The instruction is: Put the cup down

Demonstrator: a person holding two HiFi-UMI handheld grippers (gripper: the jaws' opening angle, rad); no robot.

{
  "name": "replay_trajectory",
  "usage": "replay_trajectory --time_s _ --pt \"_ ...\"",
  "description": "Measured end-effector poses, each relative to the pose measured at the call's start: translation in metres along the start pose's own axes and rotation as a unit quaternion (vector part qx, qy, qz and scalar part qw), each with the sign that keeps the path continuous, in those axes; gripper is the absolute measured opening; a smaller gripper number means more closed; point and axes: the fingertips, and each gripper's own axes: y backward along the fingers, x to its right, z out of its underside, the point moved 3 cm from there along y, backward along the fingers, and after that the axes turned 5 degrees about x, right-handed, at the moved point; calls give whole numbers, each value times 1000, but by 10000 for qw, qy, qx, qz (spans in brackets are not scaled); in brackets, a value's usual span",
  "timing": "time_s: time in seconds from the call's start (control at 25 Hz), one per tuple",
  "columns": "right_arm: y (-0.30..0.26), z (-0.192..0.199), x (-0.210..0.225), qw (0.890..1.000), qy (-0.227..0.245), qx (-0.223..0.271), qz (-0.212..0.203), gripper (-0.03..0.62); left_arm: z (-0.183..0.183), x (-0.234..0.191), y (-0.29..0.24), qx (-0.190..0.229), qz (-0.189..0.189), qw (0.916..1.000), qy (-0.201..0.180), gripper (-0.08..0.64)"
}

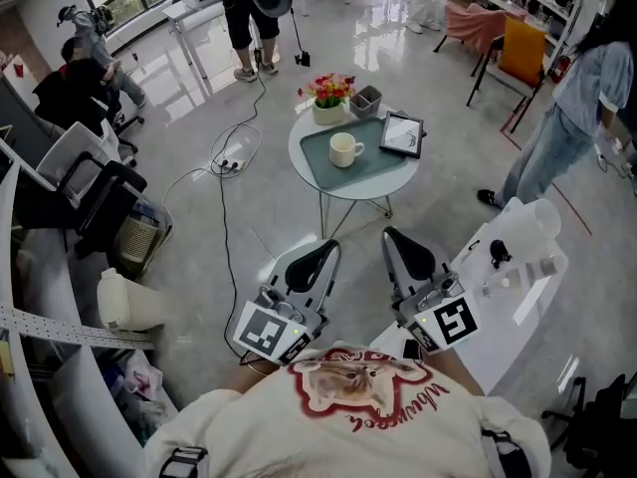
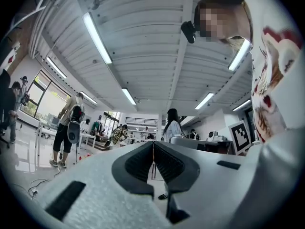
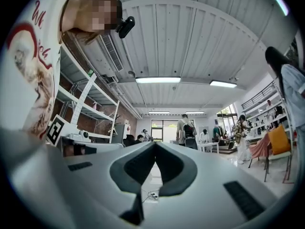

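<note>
Head view: the white cup stands upright on a grey-green tray on the round desk, its handle to the picture's right. A pot of flowers, a small grey container and a dark-framed picture sit along the far side of the desk. I hold the left gripper and the right gripper close to the body, well apart from the cup.

Left gripper view: the left gripper points across the room; its jaws are pressed together with nothing between them.

Right gripper view: the right gripper has its jaws closed tip to tip and is empty.
</note>
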Motion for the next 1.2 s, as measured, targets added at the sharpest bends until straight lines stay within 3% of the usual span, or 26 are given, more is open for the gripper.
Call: replay_trajectory --time_s 0.4,0.8,1.0,1.2 --pt "27 -9 -56 9999 -87 12 84 29 -9 26 57 -153 60 9999 44 17" --pt "64 -30 -157 9996 -23 106 269 29 -36 57 161 -155 93 9998 125 17" --pt "91 -27 -215 9987 -220 49 456 29 -33 64 216 -265 45 9996 74 17" --pt "114 -41 -244 9986 -115 79 507 29 -44 82 241 -176 87 9998 96 17"
